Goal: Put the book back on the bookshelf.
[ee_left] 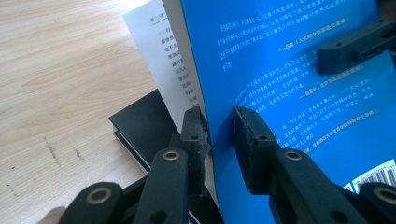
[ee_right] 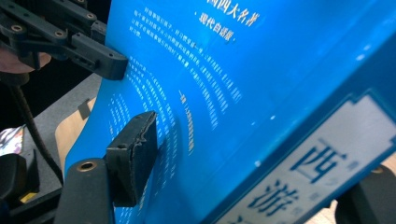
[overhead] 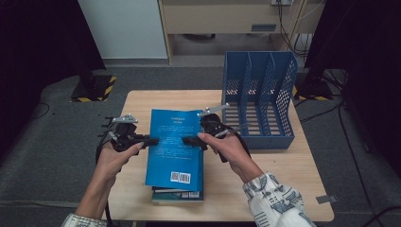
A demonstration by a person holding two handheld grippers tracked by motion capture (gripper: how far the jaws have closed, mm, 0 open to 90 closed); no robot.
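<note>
You held the blue book [overhead: 174, 146] between both grippers, above a stack of books [overhead: 178, 194] near the six o'clock edge of the wooden table [overhead: 293, 189]. Your left forearm came in from about seven o'clock, wrist bent, and the left hand [overhead: 113, 158] wrapped the left gripper [overhead: 150, 141], whose jaws pointed toward three o'clock at the book's left edge. In the left gripper view its two black jaws were clamped on the book's page edge [ee_left: 187, 93], one pad on the blue cover and the other against the white pages, the cover tilted up from the dark book [ee_left: 140, 126] beneath. Your right forearm, in a patterned sleeve [overhead: 272, 198], came in from about five o'clock, and the right hand [overhead: 231, 149] carried the right gripper [overhead: 189, 140] with its jaws pointing toward nine o'clock at the book's right edge, the spine side. In the right gripper view one pad [ee_right: 135, 149] lay on the blue cover while the other jaw sat low under the spine [ee_right: 317, 177]; the book stood between the jaws, but you could not tell whether they were pressing it. The blue file rack [overhead: 259, 99] stood at about two o'clock from the book, just beside your right hand.
</note>
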